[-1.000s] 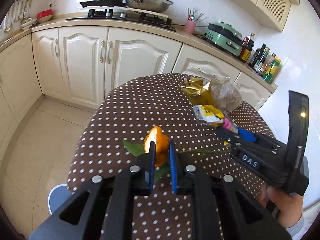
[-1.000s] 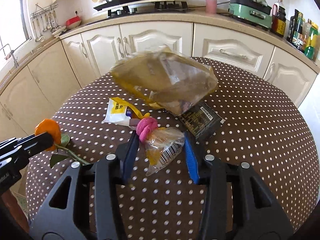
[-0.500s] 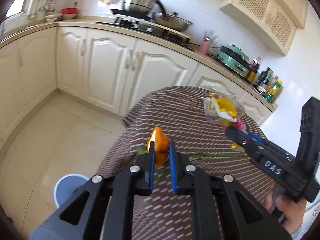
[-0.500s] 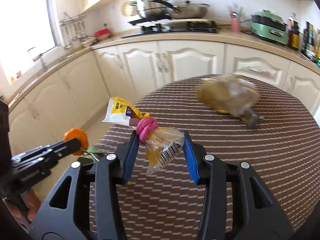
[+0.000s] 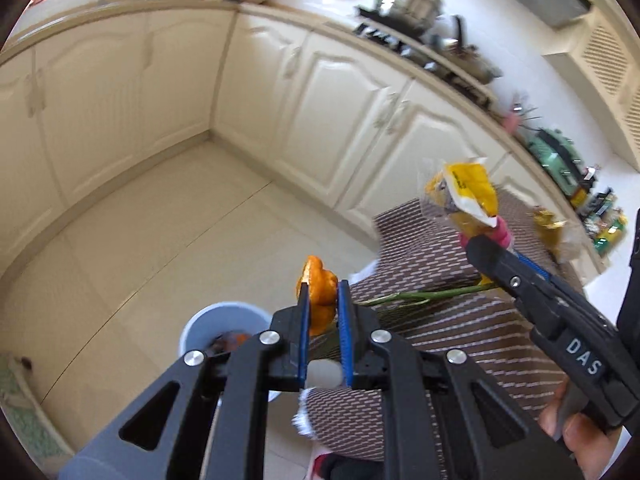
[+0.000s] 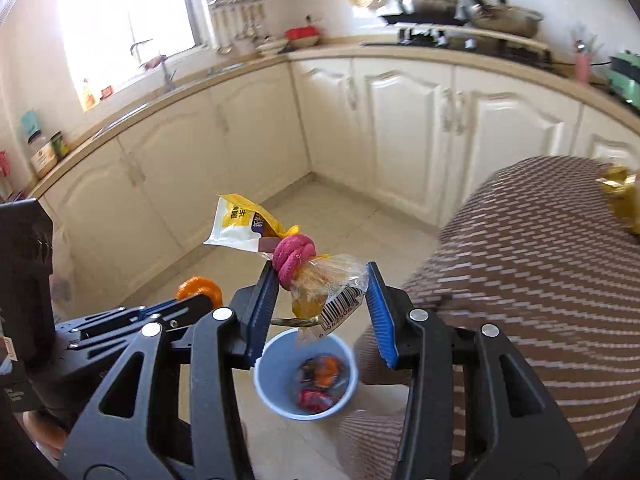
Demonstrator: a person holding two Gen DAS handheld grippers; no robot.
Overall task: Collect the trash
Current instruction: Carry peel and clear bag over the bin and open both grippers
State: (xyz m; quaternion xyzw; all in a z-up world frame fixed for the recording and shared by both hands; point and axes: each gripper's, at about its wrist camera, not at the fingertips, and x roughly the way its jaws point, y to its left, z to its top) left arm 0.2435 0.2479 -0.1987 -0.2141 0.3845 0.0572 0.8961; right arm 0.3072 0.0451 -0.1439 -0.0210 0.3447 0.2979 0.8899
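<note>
In your left wrist view, your left hand-held gripper (image 5: pixel 322 300) pinches a piece of orange peel (image 5: pixel 317 286) between its blue pads, pressed nearly together. The blue bin (image 5: pixel 208 326) sits on the floor below and to the left of the peel, partly hidden behind the gripper body, so the peel is not yet over the bin's mouth. A green stem (image 5: pixel 420 298) lies on the brown dotted surface (image 5: pixel 460 340) right of the bin. Your right hand-held gripper (image 5: pixel 486 240) reaches in from the right, higher than the bin, carrying a yellow snack wrapper (image 5: pixel 466 194). In your right wrist view, your right hand-held gripper (image 6: pixel 322 292) is half closed on a clear bag with a barcode (image 6: pixel 328 294), tied by a pink band (image 6: pixel 294 256) to the wrapper. The bin lies directly below that bundle, with wrappers already inside. Judging from this, your right hand is the nearer to dropping.
</note>
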